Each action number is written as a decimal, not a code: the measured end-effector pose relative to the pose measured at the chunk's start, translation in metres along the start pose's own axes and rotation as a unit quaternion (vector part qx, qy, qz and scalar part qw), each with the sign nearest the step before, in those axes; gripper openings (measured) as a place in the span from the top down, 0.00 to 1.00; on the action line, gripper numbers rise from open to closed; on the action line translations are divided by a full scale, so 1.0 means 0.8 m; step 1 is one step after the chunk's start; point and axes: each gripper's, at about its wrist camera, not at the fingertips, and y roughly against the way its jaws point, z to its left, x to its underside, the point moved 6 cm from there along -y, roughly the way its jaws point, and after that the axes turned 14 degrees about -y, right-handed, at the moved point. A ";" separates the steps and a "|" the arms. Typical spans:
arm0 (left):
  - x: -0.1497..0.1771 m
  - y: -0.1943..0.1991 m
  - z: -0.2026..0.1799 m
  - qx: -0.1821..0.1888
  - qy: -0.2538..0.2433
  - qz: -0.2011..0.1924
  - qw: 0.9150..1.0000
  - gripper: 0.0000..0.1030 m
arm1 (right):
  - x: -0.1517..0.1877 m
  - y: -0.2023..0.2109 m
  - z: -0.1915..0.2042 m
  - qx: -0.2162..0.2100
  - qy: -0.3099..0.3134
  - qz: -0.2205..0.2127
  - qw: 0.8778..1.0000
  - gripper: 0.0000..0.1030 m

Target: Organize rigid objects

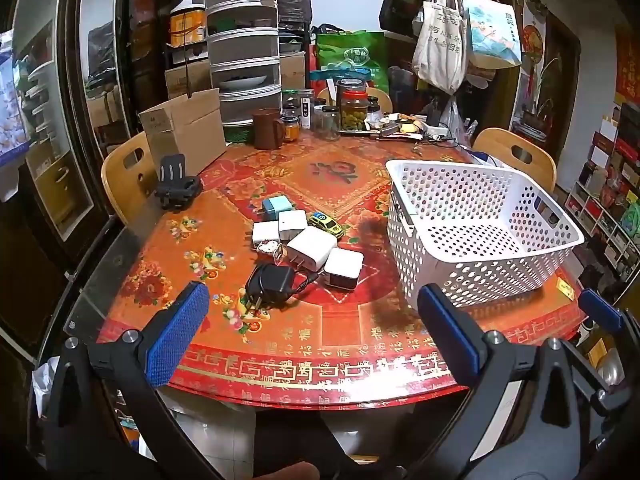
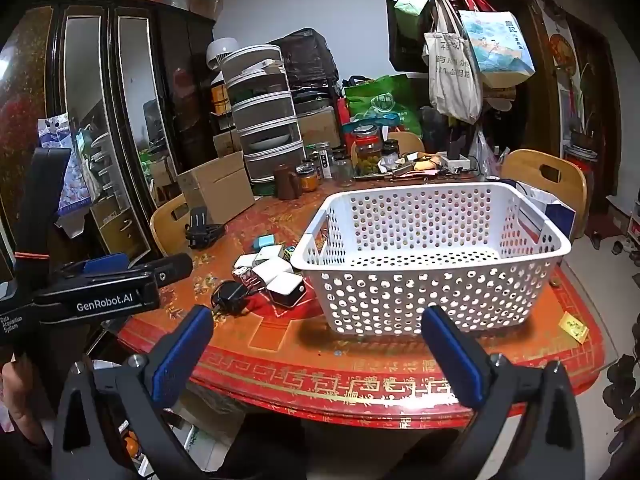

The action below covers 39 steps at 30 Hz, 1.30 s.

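A pile of small items lies mid-table: several white chargers (image 1: 311,247), a teal plug (image 1: 276,207), a black adapter (image 1: 269,282), a yellow toy car (image 1: 326,223) and a small cartoon-print block (image 1: 269,249). The pile also shows in the right wrist view (image 2: 268,272). An empty white perforated basket (image 1: 476,200) (image 2: 432,260) stands to its right. My left gripper (image 1: 312,300) is open and empty, held off the table's near edge short of the pile. My right gripper (image 2: 316,320) is open and empty, in front of the basket.
A black phone holder (image 1: 176,184) and a cardboard box (image 1: 184,128) stand at the left. Jars (image 1: 352,108), a brown jug (image 1: 267,128) and stacked containers (image 1: 244,52) crowd the back. Wooden chairs (image 1: 516,156) ring the table. A yellow tag (image 2: 574,328) lies at the right.
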 end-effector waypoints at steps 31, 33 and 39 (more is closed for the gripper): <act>0.002 -0.002 0.002 0.004 -0.001 0.005 1.000 0.00 | -0.001 -0.001 0.000 0.002 0.001 -0.003 1.000 0.00; 0.003 -0.002 0.003 0.005 0.000 0.006 1.000 0.00 | -0.002 0.000 -0.001 0.002 0.000 -0.004 1.000 0.00; 0.006 -0.003 0.008 0.005 0.006 0.009 1.000 0.00 | -0.003 0.001 -0.001 0.002 0.001 -0.004 1.000 0.00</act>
